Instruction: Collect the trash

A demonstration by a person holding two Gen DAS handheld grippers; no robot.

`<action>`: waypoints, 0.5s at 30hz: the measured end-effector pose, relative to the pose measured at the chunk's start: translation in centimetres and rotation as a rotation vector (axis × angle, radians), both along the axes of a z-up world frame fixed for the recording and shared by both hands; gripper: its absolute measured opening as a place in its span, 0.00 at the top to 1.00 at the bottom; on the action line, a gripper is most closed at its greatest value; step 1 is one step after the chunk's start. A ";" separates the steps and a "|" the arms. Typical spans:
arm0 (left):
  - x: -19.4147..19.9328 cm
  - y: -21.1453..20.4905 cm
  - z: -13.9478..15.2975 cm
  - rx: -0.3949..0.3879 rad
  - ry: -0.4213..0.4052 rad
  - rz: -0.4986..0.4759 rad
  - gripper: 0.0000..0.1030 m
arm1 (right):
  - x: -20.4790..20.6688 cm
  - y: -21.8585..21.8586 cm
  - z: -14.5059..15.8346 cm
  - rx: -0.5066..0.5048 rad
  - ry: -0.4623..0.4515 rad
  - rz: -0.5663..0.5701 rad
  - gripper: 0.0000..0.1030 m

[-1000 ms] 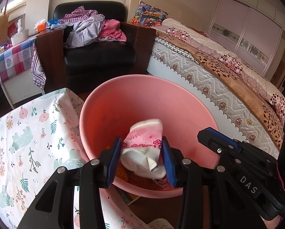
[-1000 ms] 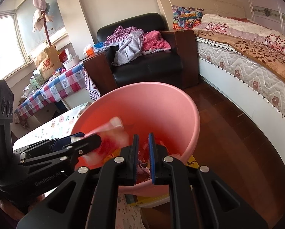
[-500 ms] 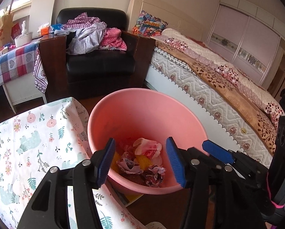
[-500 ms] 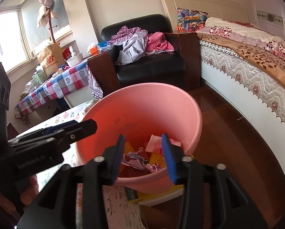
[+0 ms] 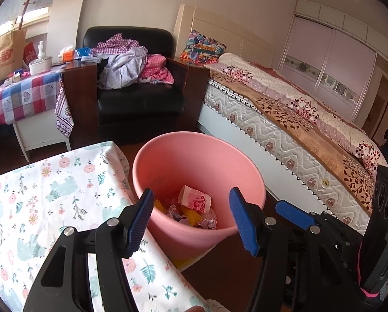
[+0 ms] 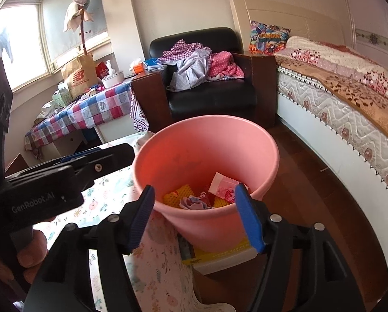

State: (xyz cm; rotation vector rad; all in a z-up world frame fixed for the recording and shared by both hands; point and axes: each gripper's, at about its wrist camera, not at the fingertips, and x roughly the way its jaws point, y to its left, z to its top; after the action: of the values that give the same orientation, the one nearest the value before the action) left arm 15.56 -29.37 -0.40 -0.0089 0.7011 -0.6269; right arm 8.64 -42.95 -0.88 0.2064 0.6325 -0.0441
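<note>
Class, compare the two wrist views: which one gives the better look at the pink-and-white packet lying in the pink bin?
The left wrist view. There the pink-and-white packet lies unobstructed atop the crumpled trash in the pink bin. In the right wrist view, the packet is partly cut off by the bin's near rim and the right tongs' blue pad.

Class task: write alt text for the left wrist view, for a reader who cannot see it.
An open left gripper with blue finger pads hovers over a round pink plastic bin holding a pink-and-white wrapper and crumpled scraps. A floral tablecloth lies left, a bed right.
</note>
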 end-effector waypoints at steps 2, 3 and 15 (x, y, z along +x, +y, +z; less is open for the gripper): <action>-0.6 0.4 0.3 -0.006 -0.004 0.004 0.42 | -0.6 0.8 0.6 -0.022 -0.011 0.000 0.37; -0.8 0.8 0.5 -0.010 -0.007 0.007 0.42 | -0.8 1.1 0.8 -0.033 -0.015 -0.002 0.37; -4.7 3.9 1.6 -0.010 -0.060 0.037 0.43 | -3.0 2.9 1.6 -0.075 -0.004 -0.031 0.36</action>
State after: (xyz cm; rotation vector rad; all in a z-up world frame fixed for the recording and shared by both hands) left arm 10.83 -25.48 1.20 -0.0120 0.6385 -0.5923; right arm 5.62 -40.03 0.70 0.1436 0.6227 -0.0972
